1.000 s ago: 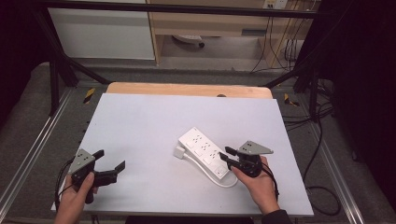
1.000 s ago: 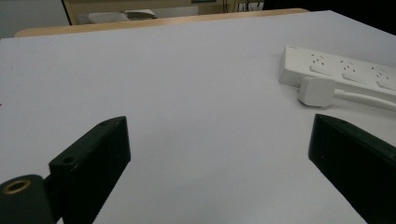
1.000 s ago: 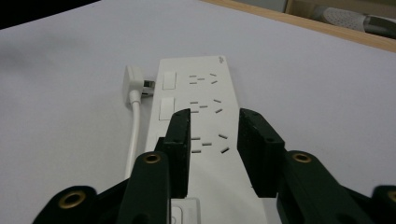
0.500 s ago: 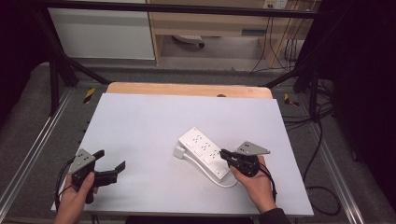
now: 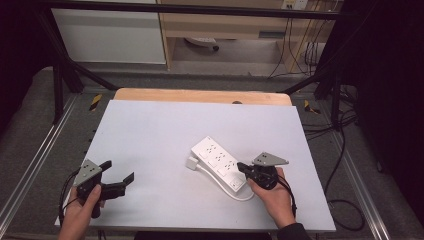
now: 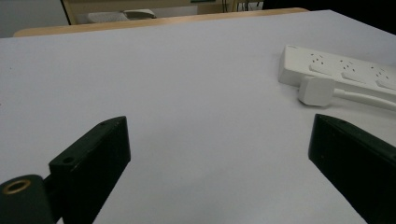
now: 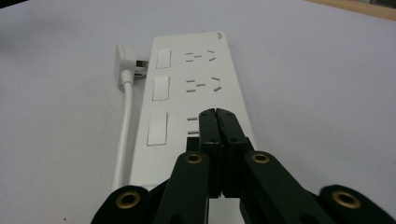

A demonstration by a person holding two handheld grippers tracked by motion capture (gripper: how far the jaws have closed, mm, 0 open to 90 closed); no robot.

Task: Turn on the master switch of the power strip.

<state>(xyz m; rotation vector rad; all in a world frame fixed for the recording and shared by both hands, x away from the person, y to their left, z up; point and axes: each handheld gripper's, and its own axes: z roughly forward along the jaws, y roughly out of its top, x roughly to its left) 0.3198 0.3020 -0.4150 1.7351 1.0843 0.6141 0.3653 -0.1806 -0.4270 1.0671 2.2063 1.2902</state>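
A white power strip (image 5: 218, 161) lies slantwise on the table, and its three sockets and rocker switches face up (image 7: 196, 70). Its white plug (image 5: 192, 163) (image 7: 125, 55) rests against the far end, with the cable (image 7: 123, 135) running along the side. My right gripper (image 5: 242, 167) (image 7: 217, 112) is shut with nothing between its jaws; its tips sit over the nearest socket, and I cannot tell if they touch it. My left gripper (image 5: 117, 171) (image 6: 219, 140) stands wide open above bare table at the front left. The strip (image 6: 341, 65) and plug (image 6: 316, 90) lie ahead to its right.
The pale grey tabletop (image 5: 165, 130) has a wooden strip (image 5: 200, 95) along its far edge. Dark frame posts and floor cables (image 5: 330, 120) surround it. Beyond the table stand white cabinets (image 5: 110, 35).
My right gripper has shifted only slightly over the near end of the power strip. The left gripper has stayed in place, still open.
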